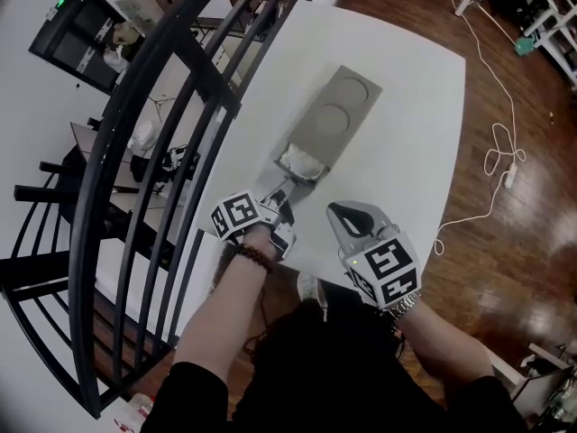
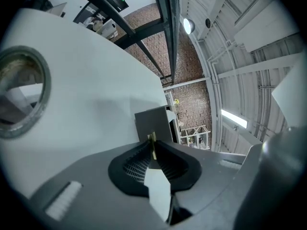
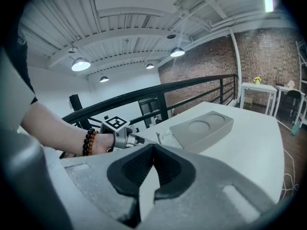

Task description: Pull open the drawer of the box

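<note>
A grey box (image 1: 341, 106) with two round recesses on top lies on the white table (image 1: 410, 142). At its near end the drawer (image 1: 302, 162) stands a little way out, with something white and crumpled in it. My left gripper (image 1: 287, 190) reaches to the drawer front. In the left gripper view my left gripper (image 2: 152, 145) is shut on a thin brass-coloured pull tab, with the box (image 2: 154, 121) just behind. My right gripper (image 1: 335, 210) hovers by the table's near edge, shut and holding nothing. The right gripper view shows my right gripper (image 3: 152, 150), the box (image 3: 204, 126) and the drawer (image 3: 165, 139).
A black metal railing (image 1: 153, 152) runs close along the table's left side. A white cable (image 1: 496, 152) lies on the wooden floor to the right. The table's near edge is under my right gripper.
</note>
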`<state>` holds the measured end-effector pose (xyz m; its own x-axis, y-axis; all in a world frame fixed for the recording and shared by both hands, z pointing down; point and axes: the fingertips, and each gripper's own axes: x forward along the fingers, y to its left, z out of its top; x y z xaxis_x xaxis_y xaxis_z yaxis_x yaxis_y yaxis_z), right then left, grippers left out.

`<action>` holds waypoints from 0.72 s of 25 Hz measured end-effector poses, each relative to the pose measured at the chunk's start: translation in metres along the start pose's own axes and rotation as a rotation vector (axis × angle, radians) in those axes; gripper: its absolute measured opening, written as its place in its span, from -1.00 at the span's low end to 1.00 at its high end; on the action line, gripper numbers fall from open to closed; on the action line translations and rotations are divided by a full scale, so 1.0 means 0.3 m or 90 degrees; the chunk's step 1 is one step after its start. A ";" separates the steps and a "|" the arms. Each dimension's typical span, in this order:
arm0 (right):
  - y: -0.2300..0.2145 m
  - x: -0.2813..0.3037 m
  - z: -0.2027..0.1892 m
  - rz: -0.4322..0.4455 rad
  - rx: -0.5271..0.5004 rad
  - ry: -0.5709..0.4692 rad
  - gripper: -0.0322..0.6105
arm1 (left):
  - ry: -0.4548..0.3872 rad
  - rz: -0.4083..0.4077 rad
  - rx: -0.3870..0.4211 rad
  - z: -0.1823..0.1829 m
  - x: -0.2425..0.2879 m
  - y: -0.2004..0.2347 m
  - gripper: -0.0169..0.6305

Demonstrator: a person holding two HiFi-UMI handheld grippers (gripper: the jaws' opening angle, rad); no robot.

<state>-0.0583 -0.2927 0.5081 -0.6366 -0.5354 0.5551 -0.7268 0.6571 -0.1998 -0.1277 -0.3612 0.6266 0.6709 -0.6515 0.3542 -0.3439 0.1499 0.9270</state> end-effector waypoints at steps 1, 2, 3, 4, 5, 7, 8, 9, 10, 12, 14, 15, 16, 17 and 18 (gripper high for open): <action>0.008 0.000 0.000 0.000 -0.001 -0.001 -0.92 | 0.000 0.003 0.002 -0.001 -0.010 0.006 -0.78; 0.016 -0.001 0.000 0.001 -0.003 -0.003 -0.92 | -0.001 0.007 0.004 -0.003 -0.020 0.011 -0.78; 0.025 -0.003 0.000 0.001 -0.004 -0.004 -0.92 | -0.001 0.010 0.005 -0.004 -0.031 0.015 -0.78; 0.034 -0.006 0.000 0.002 -0.005 -0.006 -0.92 | -0.002 0.012 0.006 -0.006 -0.042 0.019 -0.78; 0.041 -0.009 0.001 0.003 -0.006 -0.007 -0.92 | -0.003 0.015 0.006 -0.009 -0.052 0.022 -0.78; 0.051 -0.014 0.002 0.004 -0.009 -0.009 -0.92 | -0.006 0.020 0.005 -0.011 -0.066 0.028 -0.77; 0.055 -0.015 0.002 0.004 -0.010 -0.010 -0.92 | -0.007 0.022 0.006 -0.012 -0.073 0.033 -0.77; 0.061 -0.016 0.000 0.005 -0.011 -0.011 -0.92 | -0.008 0.024 0.006 -0.014 -0.081 0.038 -0.77; 0.069 -0.018 -0.001 0.006 -0.012 -0.012 -0.92 | -0.009 0.026 0.006 -0.016 -0.091 0.044 -0.77; 0.088 -0.020 -0.002 0.007 -0.014 -0.014 -0.92 | -0.011 0.031 0.007 -0.018 -0.113 0.054 -0.77; 0.100 -0.024 0.001 0.008 -0.016 -0.017 -0.92 | -0.014 0.035 0.009 -0.019 -0.130 0.060 -0.77; 0.102 -0.028 0.004 0.008 -0.018 -0.018 -0.92 | -0.015 0.037 0.010 -0.019 -0.134 0.060 -0.77; 0.101 -0.031 0.006 0.009 -0.018 -0.019 -0.92 | -0.016 0.039 0.010 -0.021 -0.137 0.060 -0.77; 0.100 -0.035 0.009 0.009 -0.019 -0.020 -0.92 | -0.017 0.041 0.010 -0.022 -0.139 0.059 -0.77; 0.101 -0.038 0.012 0.010 -0.020 -0.020 -0.92 | -0.018 0.044 0.009 -0.023 -0.143 0.060 -0.77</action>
<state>-0.0741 -0.2686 0.4927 -0.6560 -0.5413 0.5259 -0.7085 0.6819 -0.1818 -0.1581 -0.3252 0.6289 0.6267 -0.6608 0.4130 -0.3980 0.1843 0.8987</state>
